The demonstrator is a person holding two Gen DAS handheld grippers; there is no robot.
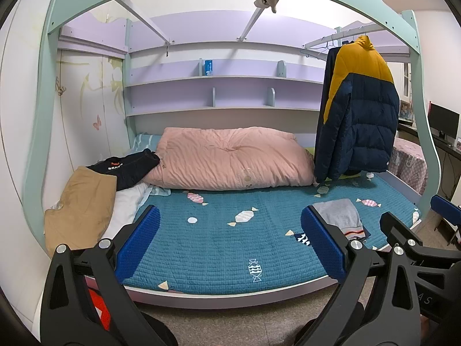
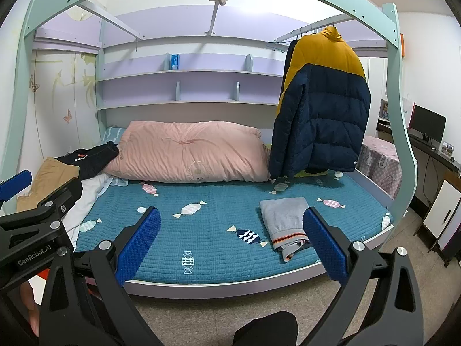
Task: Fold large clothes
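A folded grey garment [image 2: 283, 222] with an orange stripe lies on the teal bed cover [image 2: 201, 230] near the right front; it also shows in the left wrist view, the grey garment [image 1: 340, 216] behind my finger. At the left end lie tan trousers [image 1: 80, 204], a black garment [image 1: 129, 167] with white lettering and a white cloth [image 1: 126, 207]. A yellow and navy puffer jacket [image 2: 322, 109] hangs from a rail at the right. My left gripper [image 1: 230, 242] is open in front of the bed, holding nothing. My right gripper [image 2: 232, 239] is open too, empty.
A pink duvet [image 1: 230, 158] fills the back of the bed under lilac shelves [image 1: 224, 92]. The mint bed frame [image 1: 417, 115] arches overhead. To the right stand a desk with a monitor [image 2: 428, 124] and a white cabinet [image 2: 443, 216]. Speckled floor [image 2: 230, 311] lies below.
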